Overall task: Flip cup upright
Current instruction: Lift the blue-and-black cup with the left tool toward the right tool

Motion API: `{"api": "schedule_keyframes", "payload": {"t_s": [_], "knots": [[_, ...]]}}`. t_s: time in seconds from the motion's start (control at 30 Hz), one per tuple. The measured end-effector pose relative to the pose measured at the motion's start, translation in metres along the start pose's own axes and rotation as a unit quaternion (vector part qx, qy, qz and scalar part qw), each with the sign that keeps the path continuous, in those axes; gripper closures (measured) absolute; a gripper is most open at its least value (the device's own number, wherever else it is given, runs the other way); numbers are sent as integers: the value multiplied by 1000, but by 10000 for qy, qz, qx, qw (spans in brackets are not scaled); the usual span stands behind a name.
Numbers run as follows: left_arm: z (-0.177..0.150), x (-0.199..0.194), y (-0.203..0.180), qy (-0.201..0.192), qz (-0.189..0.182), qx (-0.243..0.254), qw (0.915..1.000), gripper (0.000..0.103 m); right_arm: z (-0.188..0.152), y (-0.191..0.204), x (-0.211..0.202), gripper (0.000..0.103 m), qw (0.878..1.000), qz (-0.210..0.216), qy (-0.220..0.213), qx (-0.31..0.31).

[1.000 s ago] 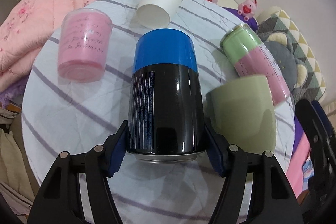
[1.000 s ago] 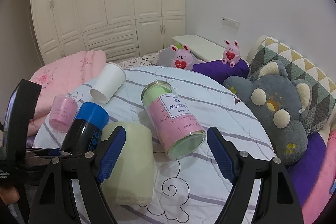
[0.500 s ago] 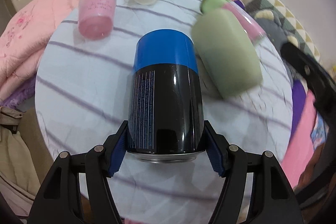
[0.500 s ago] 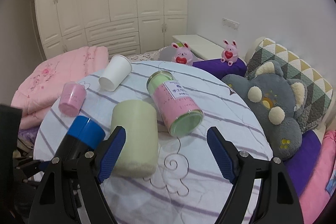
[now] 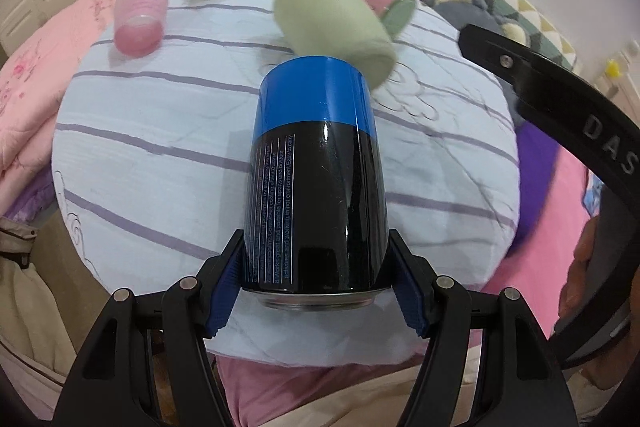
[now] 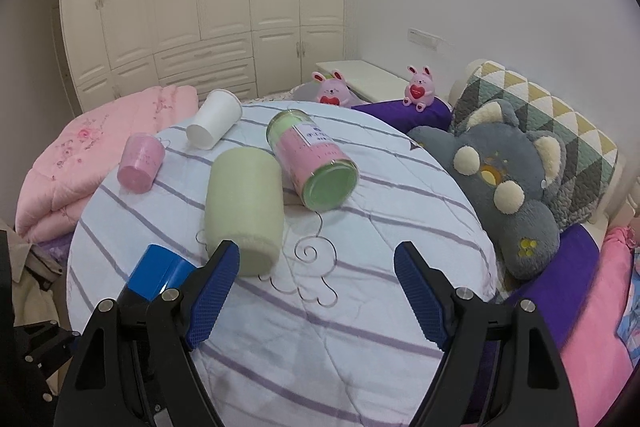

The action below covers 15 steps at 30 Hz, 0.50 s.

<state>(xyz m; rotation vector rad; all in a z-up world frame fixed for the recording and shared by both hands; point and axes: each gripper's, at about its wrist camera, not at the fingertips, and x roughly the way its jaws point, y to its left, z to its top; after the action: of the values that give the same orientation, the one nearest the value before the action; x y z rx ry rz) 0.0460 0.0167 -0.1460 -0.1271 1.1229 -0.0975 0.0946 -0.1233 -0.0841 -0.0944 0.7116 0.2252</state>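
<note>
Both wrist views overlook the same striped table (image 6: 360, 307)

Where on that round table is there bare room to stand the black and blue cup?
The near half of the table is bare, from the green cup to the near rim. The right side beside the jar also looks free. The far left is crowded: pink cup, white cup, green cup and jar.

We see bare striped tablecloth (image 6: 340, 327) across lower centre of right wrist view, btwn the spread fingers of the right gripper (image 6: 316, 291). Upper half blocked: green cup (image 6: 244, 203) on its side, green-pink jar (image 6: 316, 163) touching it at right, white cup (image 6: 214, 123) and pink cup (image 6: 140, 163) upper left, apart from each other.
</note>
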Motion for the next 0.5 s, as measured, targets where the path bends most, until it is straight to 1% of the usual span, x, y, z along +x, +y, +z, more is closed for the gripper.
{"api": "schedule_keyframes", "payload": {"t_s": [0.1,0.33,0.5], "knots": [[-5,0,-12,-5,-18,145,9999,35,-4,-5,-3,22,10000,0,13,40],[-5,6,-40,62,-143,549,9984,35,-9,-21,-9,22,9999,-33,-10,168],[7,15,-54,84,-204,758,9969,35,-12,-38,-1,22,9993,-77,96,341]]}}
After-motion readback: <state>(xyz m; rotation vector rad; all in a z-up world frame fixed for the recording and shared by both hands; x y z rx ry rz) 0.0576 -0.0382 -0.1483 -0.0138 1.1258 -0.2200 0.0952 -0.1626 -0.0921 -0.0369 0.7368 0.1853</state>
